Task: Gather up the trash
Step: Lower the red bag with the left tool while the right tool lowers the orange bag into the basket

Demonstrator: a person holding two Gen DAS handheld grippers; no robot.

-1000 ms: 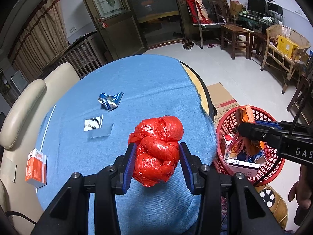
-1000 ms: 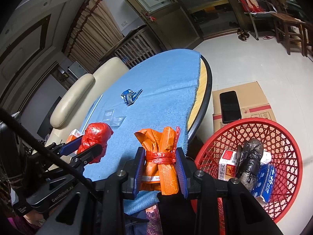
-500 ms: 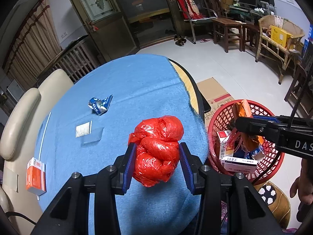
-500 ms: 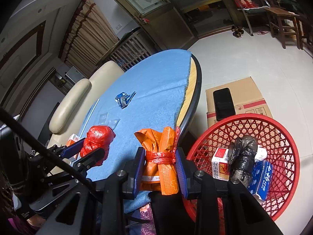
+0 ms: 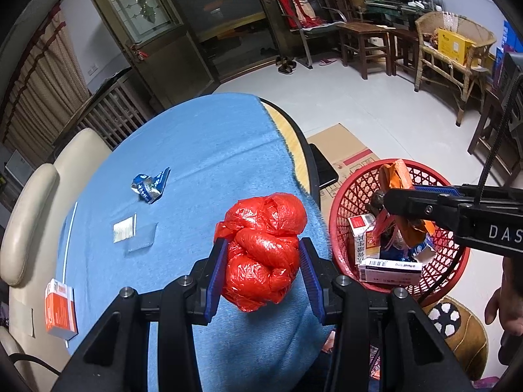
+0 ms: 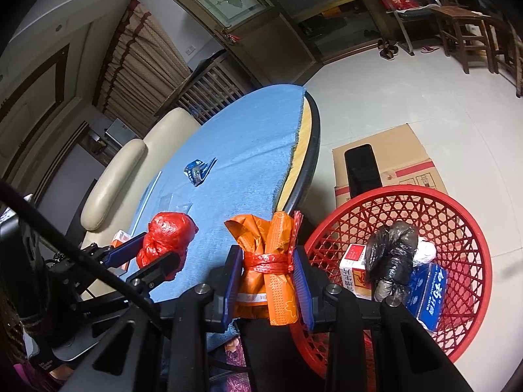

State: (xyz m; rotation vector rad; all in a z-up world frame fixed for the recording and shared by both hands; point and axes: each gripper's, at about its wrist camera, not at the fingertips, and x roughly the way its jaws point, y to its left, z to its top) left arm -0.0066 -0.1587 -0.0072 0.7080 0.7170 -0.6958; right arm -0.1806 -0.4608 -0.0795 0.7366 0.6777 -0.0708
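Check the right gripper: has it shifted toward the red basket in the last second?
Yes. The right gripper, holding the orange packet, moved nearer the red basket.

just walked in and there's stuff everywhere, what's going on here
A person is clearing trash off a round table with a handheld gripper in each hand. The left gripper is shut on a knotted red plastic bag above the blue tablecloth. The right gripper is shut on an orange wrapped bundle near the table's edge, beside the red basket on the floor, which already holds boxes and a black bag. A blue wrapper and an orange box lie on the table.
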